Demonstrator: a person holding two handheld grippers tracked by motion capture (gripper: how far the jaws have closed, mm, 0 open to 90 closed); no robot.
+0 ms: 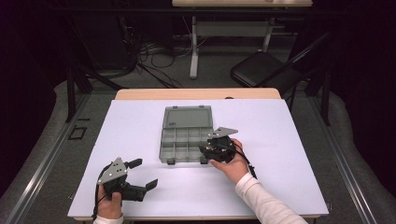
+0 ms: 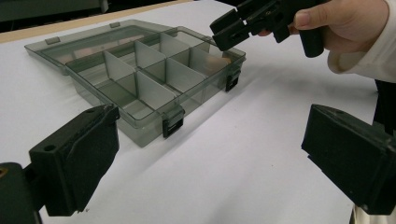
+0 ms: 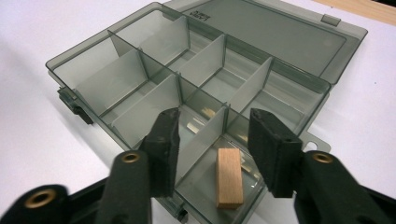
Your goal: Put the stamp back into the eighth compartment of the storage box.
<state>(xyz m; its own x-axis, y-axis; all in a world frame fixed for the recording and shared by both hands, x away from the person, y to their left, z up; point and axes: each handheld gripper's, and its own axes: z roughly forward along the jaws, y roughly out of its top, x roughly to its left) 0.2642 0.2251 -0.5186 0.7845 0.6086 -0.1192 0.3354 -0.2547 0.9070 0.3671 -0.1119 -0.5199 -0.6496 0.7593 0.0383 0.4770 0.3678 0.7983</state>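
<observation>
An open grey compartment box [image 1: 187, 135] sits mid-table with its lid [image 1: 188, 116] laid flat behind it. A small wooden block [image 3: 229, 177] lies in the box's near right corner compartment. My right gripper [image 1: 210, 148] hovers over that corner. In the right gripper view this right gripper [image 3: 217, 140] is open, its jaws straddling a divider just above the block, holding nothing. My left gripper [image 1: 144, 173] rests near the table's front left, apart from the box, open wide and empty. The left gripper view shows the box [image 2: 140, 70] and the right gripper [image 2: 243, 23] ahead.
A white sheet [image 1: 289, 154] covers the table, with bare room left, right and in front of the box. A black folding chair [image 1: 261, 70] and floor cables [image 1: 154, 56] lie beyond the far edge. The box latches [image 2: 172, 123] face me.
</observation>
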